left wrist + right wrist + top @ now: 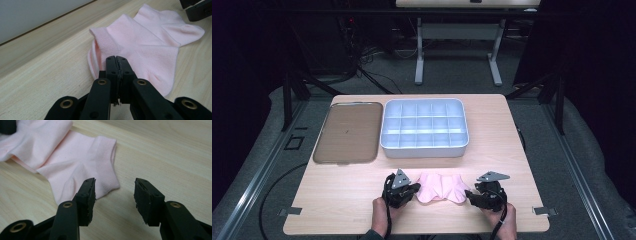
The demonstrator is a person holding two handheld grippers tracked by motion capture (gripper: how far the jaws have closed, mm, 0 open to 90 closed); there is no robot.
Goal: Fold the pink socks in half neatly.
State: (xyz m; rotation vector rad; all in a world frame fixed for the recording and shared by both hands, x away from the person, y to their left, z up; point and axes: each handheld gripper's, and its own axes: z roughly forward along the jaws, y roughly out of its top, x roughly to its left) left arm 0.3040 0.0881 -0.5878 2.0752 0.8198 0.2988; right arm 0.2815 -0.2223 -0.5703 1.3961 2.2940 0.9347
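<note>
Near the table's front edge my left gripper (412, 191) stays out of it, clamped on the left cuff of the pink socks (441, 188), while my right gripper (472, 195), jaws apart and empty, hovers at their right cuff, folding not yet begun.

Two pink socks (441, 187). One white compartment box (424, 128), fifteen cells. One brown tray (348, 132). Two claws: left (414, 190), right (469, 195). One table (502, 150).
</note>
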